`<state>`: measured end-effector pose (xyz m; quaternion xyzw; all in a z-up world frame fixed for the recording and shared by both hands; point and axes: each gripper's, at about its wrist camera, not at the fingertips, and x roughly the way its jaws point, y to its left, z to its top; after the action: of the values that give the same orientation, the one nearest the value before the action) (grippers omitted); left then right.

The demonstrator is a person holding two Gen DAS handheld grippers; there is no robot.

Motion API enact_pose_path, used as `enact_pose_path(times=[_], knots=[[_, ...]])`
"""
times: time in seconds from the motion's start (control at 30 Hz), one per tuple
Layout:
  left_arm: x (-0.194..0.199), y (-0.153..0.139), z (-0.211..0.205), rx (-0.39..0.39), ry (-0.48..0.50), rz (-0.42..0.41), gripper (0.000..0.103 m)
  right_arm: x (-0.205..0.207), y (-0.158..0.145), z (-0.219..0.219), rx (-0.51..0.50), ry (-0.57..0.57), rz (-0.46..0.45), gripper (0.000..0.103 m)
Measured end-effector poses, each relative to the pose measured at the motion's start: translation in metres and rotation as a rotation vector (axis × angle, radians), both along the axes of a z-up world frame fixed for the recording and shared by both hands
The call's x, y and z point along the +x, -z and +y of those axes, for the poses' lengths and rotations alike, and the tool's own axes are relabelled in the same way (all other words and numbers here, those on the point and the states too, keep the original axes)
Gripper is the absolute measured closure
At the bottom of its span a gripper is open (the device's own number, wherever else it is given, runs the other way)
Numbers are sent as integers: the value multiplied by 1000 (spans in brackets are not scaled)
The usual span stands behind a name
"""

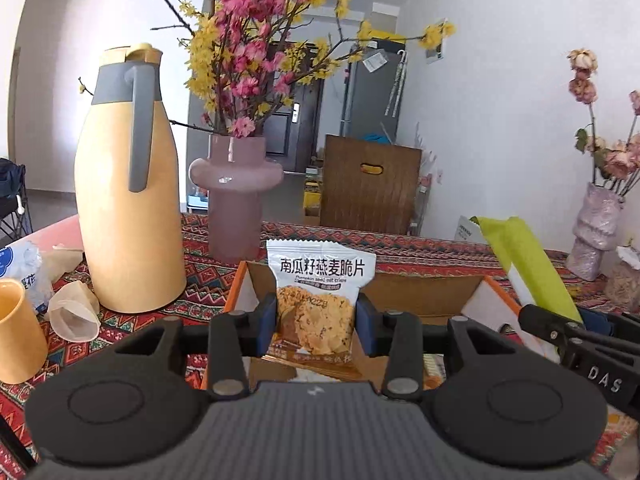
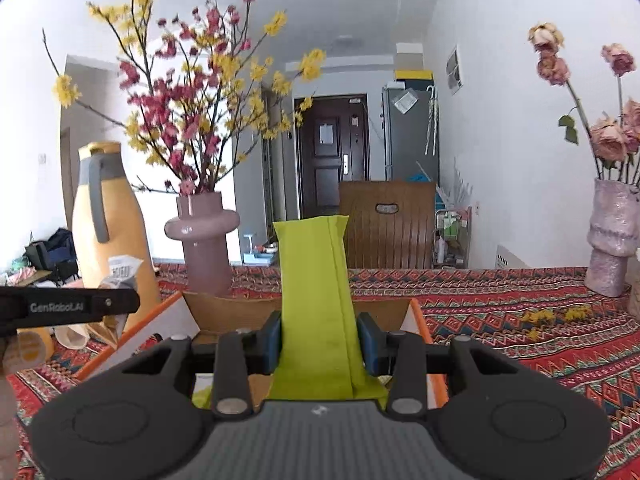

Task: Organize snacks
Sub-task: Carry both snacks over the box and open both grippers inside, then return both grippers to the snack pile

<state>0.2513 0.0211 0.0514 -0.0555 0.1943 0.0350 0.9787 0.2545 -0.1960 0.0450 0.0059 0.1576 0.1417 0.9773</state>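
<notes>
My left gripper [image 1: 316, 320] clamps the oat crisp packet [image 1: 318, 296] and my right gripper [image 2: 320, 344] the green packet [image 2: 320, 300], both at frame centre over the open box [image 1: 424, 290]; neither is placed yet.

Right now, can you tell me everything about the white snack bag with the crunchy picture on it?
The pumpkin seed oat crisps packet is a small, glossy plastic pouch, white on top with black Chinese lettering, and a photo of golden oat crisps below. Its top edge is crimped and sealed. It stands upright, pinched on both sides by the blue pads of the left gripper, above the open cardboard box with orange edges.
</notes>
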Motion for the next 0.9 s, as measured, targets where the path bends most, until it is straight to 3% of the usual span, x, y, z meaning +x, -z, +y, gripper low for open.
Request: enact_pose_path(times=[0.23, 0.57, 0.63, 0.67, 0.7, 0.73, 0.8, 0.9], knots=[[10, 19, 3, 5, -15, 12, 62, 25, 24, 2, 32, -6, 59, 65], [8, 28, 1, 2, -19, 6, 61, 28, 35, 6, 22, 8, 84, 64], [6, 27, 3, -11, -26, -5, 50, 29, 35, 6, 27, 7, 88, 62], [5, 27, 3, -11, -31, -10, 39, 29, 35, 6, 31, 8, 89, 62], [4, 26, 3, -9, -43, -17, 24, 28, 35, 4, 36, 14, 87, 59], [2, 26, 2, -5, -54, -25, 18, 27, 34, 3, 42, 18, 85, 55], [-1, 25, 2, 2, -69, -46, 3, 25, 33, -1, 57, 27, 73, 25], [-6, 24, 0, 7, -84, -72, 0, 20, 31, -6, 89, 41, 46, 5]])
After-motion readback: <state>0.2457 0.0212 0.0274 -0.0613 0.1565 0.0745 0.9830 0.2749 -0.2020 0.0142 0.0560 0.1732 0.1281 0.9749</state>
